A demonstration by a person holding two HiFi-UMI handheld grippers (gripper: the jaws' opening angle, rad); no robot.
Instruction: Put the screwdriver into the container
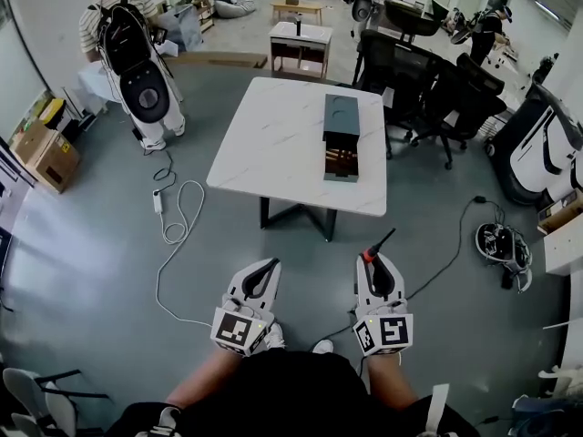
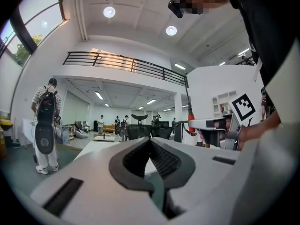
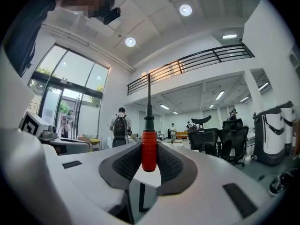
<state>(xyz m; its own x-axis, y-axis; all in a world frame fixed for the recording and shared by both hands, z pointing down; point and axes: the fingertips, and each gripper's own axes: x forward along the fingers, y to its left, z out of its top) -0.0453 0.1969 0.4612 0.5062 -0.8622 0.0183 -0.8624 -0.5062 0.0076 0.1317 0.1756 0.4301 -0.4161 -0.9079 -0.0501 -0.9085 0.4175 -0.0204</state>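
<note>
The screwdriver (image 1: 378,245) has a red handle and a black shaft, and the shaft points up and away from me. My right gripper (image 1: 373,260) is shut on its handle; in the right gripper view the handle (image 3: 149,154) stands upright between the pads of the right gripper (image 3: 149,143). A long dark grey container (image 1: 341,126) lies on the white marble table (image 1: 273,144) well ahead of both grippers, and its near end looks open. Beside the right one, my left gripper (image 1: 264,273) is shut and holds nothing, and the left gripper view shows the left gripper (image 2: 150,143) with its jaws together.
Black office chairs (image 1: 428,80) stand behind the table at the right. A person with a backpack (image 1: 123,35) stands at the far left. A white cable (image 1: 178,212) lies on the grey floor. A cardboard box (image 1: 50,157) is at the left and white machines (image 1: 537,153) at the right.
</note>
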